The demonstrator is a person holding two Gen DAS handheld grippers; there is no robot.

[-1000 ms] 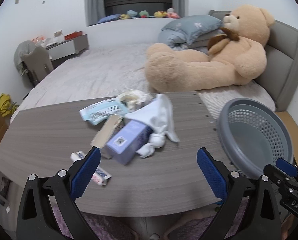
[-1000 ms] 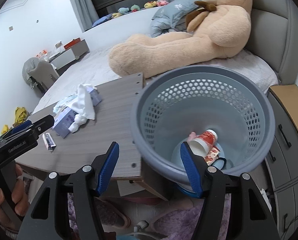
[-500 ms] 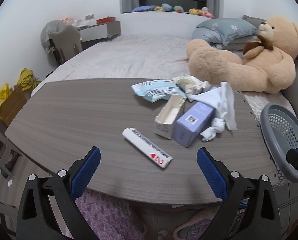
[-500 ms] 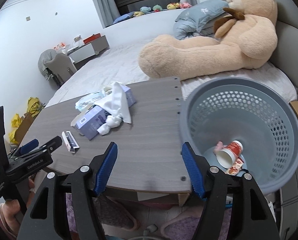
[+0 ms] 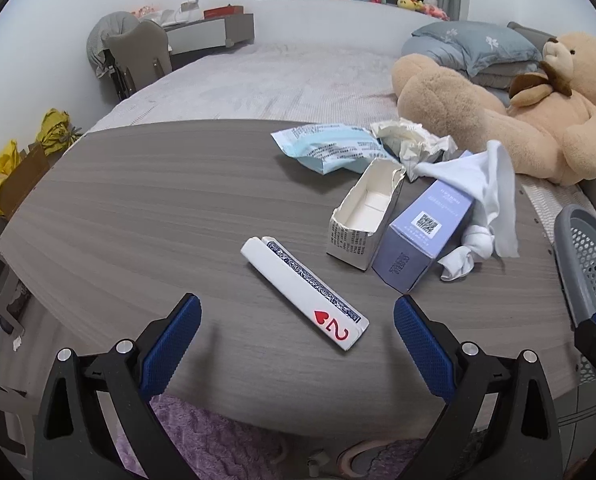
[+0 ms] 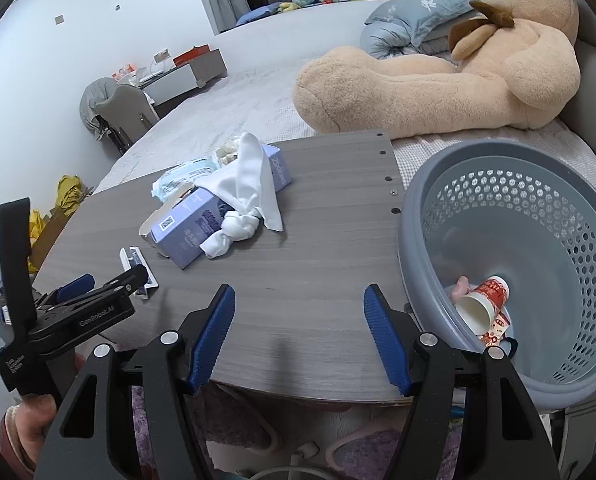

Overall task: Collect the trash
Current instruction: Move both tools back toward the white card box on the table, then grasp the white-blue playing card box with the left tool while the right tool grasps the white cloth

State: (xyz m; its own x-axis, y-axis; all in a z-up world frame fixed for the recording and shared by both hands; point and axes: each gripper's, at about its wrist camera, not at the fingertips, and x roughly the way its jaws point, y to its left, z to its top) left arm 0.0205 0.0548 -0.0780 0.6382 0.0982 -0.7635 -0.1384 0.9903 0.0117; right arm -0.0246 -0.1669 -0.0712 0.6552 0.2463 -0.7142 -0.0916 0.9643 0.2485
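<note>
Jaws spread and empty, the left gripper (image 5: 296,334) lines up on the playing-card box (image 5: 303,290) at lower centre, likely the next pickup, needing a lengthwise-straddling pinch, while the open right gripper (image 6: 298,336) waits beside the basket (image 6: 417,216).

Both handheld grippers, left gripper (image 5: 296,338) and right gripper (image 6: 298,334), share black plastic frames with triangular cut-outs, silver screws at the joints and ribbed blue finger pads (image 6: 212,340). White "GenRobot.AI" lettering marks the left unit's body, gripped by a bare hand (image 6: 26,432).
</note>
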